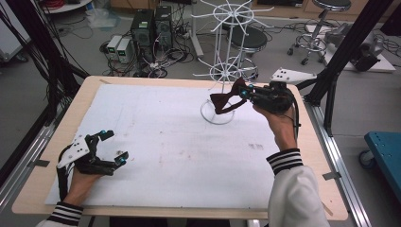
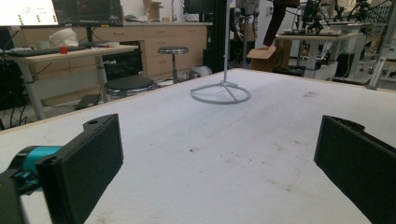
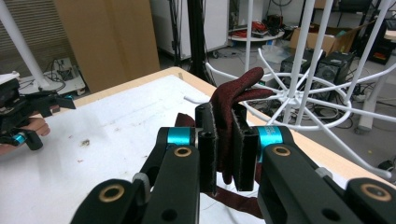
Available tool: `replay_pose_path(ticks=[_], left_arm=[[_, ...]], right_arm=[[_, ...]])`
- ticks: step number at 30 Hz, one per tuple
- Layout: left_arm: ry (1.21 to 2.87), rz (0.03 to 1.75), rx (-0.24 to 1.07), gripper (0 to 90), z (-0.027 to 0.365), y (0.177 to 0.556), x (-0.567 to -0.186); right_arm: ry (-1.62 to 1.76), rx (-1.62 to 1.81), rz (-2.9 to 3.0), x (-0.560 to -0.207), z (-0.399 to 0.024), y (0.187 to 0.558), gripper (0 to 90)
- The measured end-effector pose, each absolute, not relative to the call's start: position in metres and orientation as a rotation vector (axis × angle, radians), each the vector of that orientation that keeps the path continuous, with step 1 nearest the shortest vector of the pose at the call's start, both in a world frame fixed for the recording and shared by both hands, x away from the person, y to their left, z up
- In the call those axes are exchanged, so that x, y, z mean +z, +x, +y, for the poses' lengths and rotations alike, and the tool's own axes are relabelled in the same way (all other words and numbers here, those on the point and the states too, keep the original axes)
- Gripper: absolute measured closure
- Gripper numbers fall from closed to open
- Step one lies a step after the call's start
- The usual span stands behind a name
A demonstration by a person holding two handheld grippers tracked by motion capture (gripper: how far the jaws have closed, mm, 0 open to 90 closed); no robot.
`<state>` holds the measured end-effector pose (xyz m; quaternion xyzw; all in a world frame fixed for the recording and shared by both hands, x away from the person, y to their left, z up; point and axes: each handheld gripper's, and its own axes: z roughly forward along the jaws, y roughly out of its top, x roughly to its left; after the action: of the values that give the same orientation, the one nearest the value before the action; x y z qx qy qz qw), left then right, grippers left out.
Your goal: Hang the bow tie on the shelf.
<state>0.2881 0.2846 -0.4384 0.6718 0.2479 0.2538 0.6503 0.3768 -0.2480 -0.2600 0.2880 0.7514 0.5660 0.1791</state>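
At the left of the high view, the left gripper (image 1: 115, 145) is held low over the white mat (image 1: 156, 137), near the table's front left corner, with a hand wrapped around its body. Its jaws are spread wide and nothing is held between them; in the left gripper view the two black pads (image 2: 88, 158) are seen far apart, with bare mat between them.

Farther right, past the middle of the mat, a white wire rack (image 1: 226, 71) is seen standing on its ring base (image 1: 217, 113) towards the far edge of the table. A dark red cloth (image 1: 223, 100) is held up beside the rack's pole, just above the ring base and clear of the mat.

At the right, the cloth is pinched by the right gripper (image 1: 243, 92), which is held above the table by the right hand (image 1: 280, 119) and is pointed towards the rack. In the right gripper view the jaws are seen closed tight on a fold of the cloth (image 3: 233, 100), whose upper end is raised close to the rack's lower wire arms (image 3: 299, 93), while a loose strip is left trailing below the jaws.
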Motion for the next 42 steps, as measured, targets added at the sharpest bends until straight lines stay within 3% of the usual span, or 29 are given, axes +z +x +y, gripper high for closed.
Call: replay_pose_path(ticks=[36, 42], left_arm=[[1.481, 0.601, 0.623, 1.7, 0.289, 0.286, -0.453], [1.477, 0.596, 0.626, 1.7, 0.289, 0.286, -0.453]], right_arm=[[0.858, 1.434, 2.147, -0.263, -0.224, 0.414, 83.2], [0.842, 1.433, 2.144, -0.264, -0.222, 0.417, 75.4]])
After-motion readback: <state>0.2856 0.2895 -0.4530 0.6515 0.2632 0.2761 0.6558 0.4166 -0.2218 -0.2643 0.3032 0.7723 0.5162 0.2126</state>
